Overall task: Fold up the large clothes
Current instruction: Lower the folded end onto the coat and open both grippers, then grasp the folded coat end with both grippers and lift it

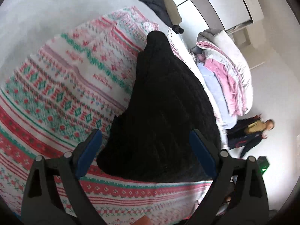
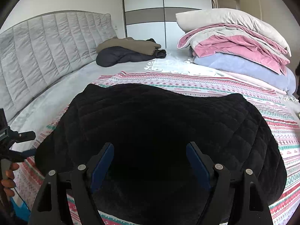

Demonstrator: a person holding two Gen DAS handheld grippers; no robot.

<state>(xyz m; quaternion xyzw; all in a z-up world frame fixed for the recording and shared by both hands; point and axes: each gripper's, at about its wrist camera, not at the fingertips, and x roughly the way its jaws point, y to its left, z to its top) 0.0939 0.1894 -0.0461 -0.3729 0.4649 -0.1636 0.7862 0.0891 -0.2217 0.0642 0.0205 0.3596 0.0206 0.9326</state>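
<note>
A large black quilted garment [image 2: 159,123] lies spread on a red, green and white patterned blanket [image 2: 225,86] on the bed. My right gripper [image 2: 150,150] hovers over the garment's near edge, open, with nothing pinched between its blue pads [image 2: 103,161]. In the left wrist view the same garment [image 1: 161,112] runs away from the camera as a tapering dark shape on the blanket [image 1: 56,93]. My left gripper [image 1: 145,140] is open above its near end, and its pads [image 1: 90,150] stand clear of the cloth. The left gripper's body [image 2: 11,140] and a hand [image 2: 7,176] show at the right wrist view's left edge.
A grey padded headboard [image 2: 46,46] lines the left. Folded dark and olive clothes [image 2: 129,51] sit at the back, before a wardrobe [image 2: 163,9]. A stack of pink, lilac and cream bedding [image 2: 240,56] fills the back right. Dark items [image 1: 251,133] lie on the floor beside the bed.
</note>
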